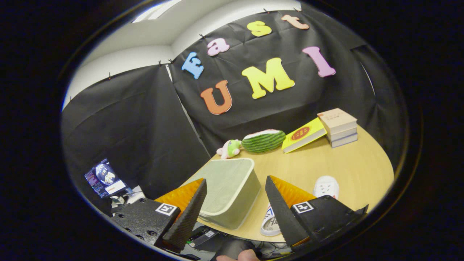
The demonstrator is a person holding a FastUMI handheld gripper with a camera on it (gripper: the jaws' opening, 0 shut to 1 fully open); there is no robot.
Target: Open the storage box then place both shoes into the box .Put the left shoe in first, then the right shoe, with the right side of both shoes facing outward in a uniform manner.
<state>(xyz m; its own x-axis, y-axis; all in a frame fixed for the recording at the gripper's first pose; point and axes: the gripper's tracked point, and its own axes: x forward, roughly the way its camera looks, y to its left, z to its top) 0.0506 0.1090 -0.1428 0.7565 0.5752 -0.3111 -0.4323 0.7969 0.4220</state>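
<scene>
Storage box (228, 190) blocks the lower centre between the spread fingers of the gripper (235, 186); shoes (324, 186) crowd lower right; bare table (348, 163) lies free centre right, before the books (339, 127).

Little you can actually read here.
You have a yellow book (303, 135) with a red oval emblem on its cover, its lettering too small to read. The top book of the stack (337, 120) bears faint print, also illegible. Square black-and-white markers (167, 209) sit on the gripper (235, 190), whose fingers stand apart.
</scene>
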